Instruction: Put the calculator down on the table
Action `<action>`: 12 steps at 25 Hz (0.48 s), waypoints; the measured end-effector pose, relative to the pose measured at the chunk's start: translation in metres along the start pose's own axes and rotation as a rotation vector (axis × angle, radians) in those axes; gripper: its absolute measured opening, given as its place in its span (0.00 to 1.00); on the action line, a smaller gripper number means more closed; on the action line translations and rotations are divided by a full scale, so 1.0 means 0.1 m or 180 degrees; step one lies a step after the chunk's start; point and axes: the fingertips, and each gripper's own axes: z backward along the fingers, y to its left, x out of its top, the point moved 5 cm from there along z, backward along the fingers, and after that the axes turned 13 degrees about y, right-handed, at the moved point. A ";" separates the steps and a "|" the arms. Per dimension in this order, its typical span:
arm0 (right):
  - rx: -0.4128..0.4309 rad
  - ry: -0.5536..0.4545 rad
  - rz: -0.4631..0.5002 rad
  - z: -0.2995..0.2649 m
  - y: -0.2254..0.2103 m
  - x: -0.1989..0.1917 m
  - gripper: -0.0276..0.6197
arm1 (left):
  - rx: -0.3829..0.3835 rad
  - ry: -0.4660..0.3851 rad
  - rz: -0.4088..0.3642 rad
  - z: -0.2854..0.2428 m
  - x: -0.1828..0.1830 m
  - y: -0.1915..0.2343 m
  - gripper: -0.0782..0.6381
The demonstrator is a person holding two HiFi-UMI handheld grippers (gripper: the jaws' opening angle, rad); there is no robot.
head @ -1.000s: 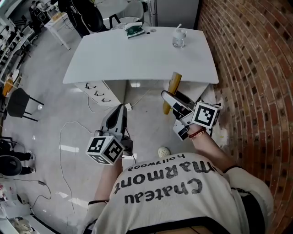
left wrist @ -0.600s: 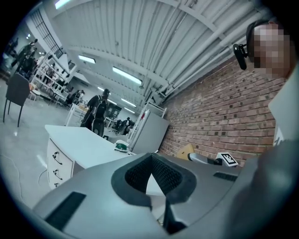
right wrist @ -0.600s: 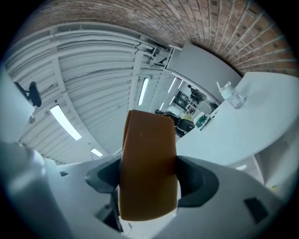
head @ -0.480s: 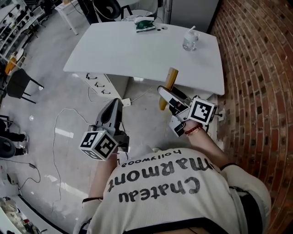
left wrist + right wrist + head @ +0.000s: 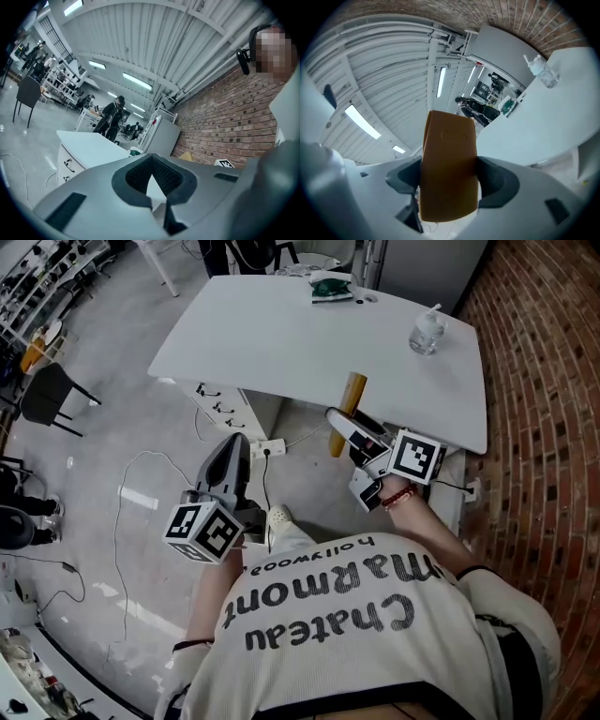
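Observation:
The calculator (image 5: 349, 409) is a yellow-brown slab, and my right gripper (image 5: 349, 430) is shut on it. It sticks up from the jaws at the near edge of the white table (image 5: 309, 343). In the right gripper view the calculator (image 5: 449, 164) shows its plain back, clamped between both pads, with the table (image 5: 543, 126) ahead to the right. My left gripper (image 5: 234, 454) hangs over the floor left of the table's drawer unit. In the left gripper view the left gripper (image 5: 153, 182) has its pads meeting and nothing between them.
A clear cup with a straw (image 5: 427, 332) and a green item (image 5: 330, 287) sit at the table's far side. A white drawer unit (image 5: 225, 409) stands under the table. A power strip with cable (image 5: 267, 448) lies on the floor. A brick wall (image 5: 553, 427) runs along the right.
Both grippers have moved forward toward the table, whose near edge now lies closer to them. The calculator stays in the right gripper's jaws.

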 end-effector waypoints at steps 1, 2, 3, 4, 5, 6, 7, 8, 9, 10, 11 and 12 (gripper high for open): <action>0.0005 -0.0002 -0.0008 -0.12 -0.03 0.05 0.60 | 0.0016 0.0002 0.0002 -0.04 0.06 0.11 0.11; 0.0012 -0.0007 -0.0024 -0.25 -0.05 0.10 0.60 | 0.0030 0.0011 -0.0007 -0.08 0.13 0.22 0.11; 0.0020 -0.0011 -0.0031 -0.38 -0.08 0.15 0.60 | 0.0043 0.0019 -0.0030 -0.11 0.20 0.33 0.11; 0.0027 -0.0016 -0.0023 -0.52 -0.10 0.21 0.60 | 0.0057 0.0019 -0.0059 -0.15 0.28 0.44 0.11; 0.0031 -0.0022 -0.0011 -0.66 -0.13 0.27 0.60 | 0.0069 0.0012 -0.0083 -0.19 0.36 0.55 0.11; 0.0033 -0.0029 -0.0009 -0.80 -0.16 0.34 0.60 | 0.0080 0.0001 -0.0093 -0.23 0.44 0.67 0.11; 0.0039 -0.0034 -0.0021 -0.94 -0.19 0.39 0.60 | 0.0088 -0.0011 -0.0088 -0.27 0.51 0.78 0.11; 0.0050 -0.0037 -0.0036 -1.07 -0.21 0.44 0.60 | 0.0093 -0.0023 -0.0075 -0.30 0.59 0.90 0.11; 0.0061 -0.0037 -0.0042 -1.21 -0.22 0.49 0.60 | 0.0095 -0.0036 -0.0063 -0.34 0.66 1.01 0.11; 0.0071 -0.0035 -0.0035 -1.34 -0.23 0.54 0.60 | 0.0096 -0.0049 -0.0058 -0.37 0.73 1.12 0.11; 0.0081 -0.0034 -0.0019 -1.46 -0.24 0.59 0.60 | 0.0099 -0.0061 -0.0061 -0.40 0.81 1.22 0.11; 0.0095 -0.0036 -0.0003 -1.57 -0.24 0.64 0.60 | 0.0105 -0.0072 -0.0068 -0.44 0.87 1.32 0.11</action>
